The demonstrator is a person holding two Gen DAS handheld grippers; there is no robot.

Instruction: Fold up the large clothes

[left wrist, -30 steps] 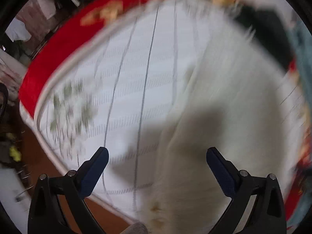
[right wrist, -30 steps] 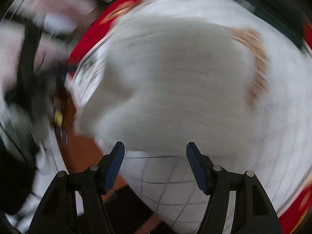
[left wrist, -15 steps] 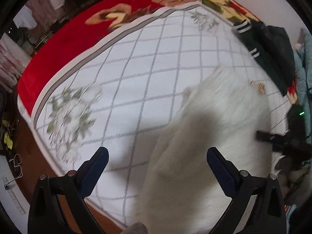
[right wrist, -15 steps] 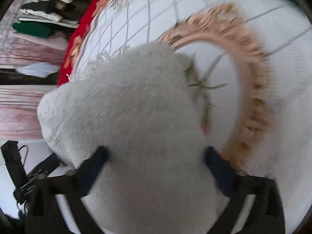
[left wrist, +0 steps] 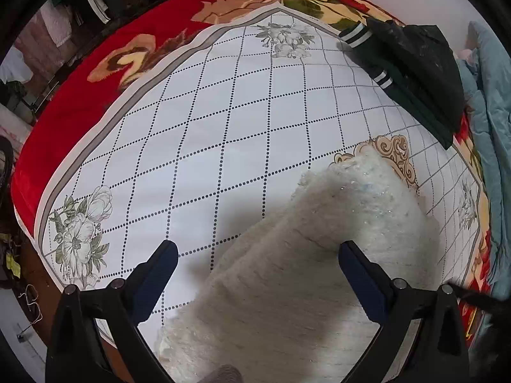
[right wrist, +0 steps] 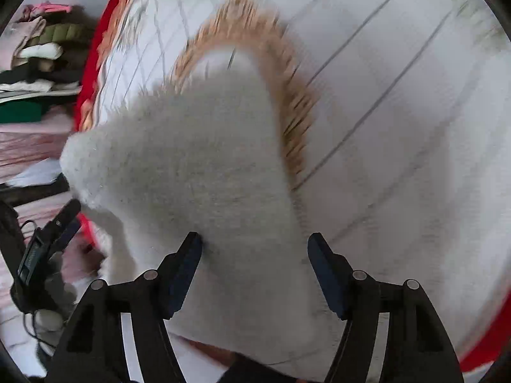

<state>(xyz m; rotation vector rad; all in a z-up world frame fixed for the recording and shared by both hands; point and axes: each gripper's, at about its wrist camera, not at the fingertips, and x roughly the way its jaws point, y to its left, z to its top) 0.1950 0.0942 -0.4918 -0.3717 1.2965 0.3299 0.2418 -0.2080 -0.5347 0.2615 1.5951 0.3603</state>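
A fluffy white garment (left wrist: 319, 255) lies on the white diamond-patterned bedsheet (left wrist: 223, 121), running from the near edge toward the middle right. My left gripper (left wrist: 257, 255) is open above its near part, with the fingers either side of the fabric. In the right wrist view, which is motion-blurred, the same white garment (right wrist: 198, 172) fills the centre. My right gripper (right wrist: 255, 249) is open with the fabric between its fingers, not clamped.
A dark green garment with white-striped cuffs (left wrist: 412, 67) lies at the bed's far right. A red floral blanket (left wrist: 80, 95) borders the sheet. A light blue quilt (left wrist: 491, 121) is at the right edge. Stacked clothes (right wrist: 38, 63) stand beside the bed.
The left view has steadied and pulled back, and more of the sheet shows. The right gripper has swung over the white garment, which now sits between its open fingers.
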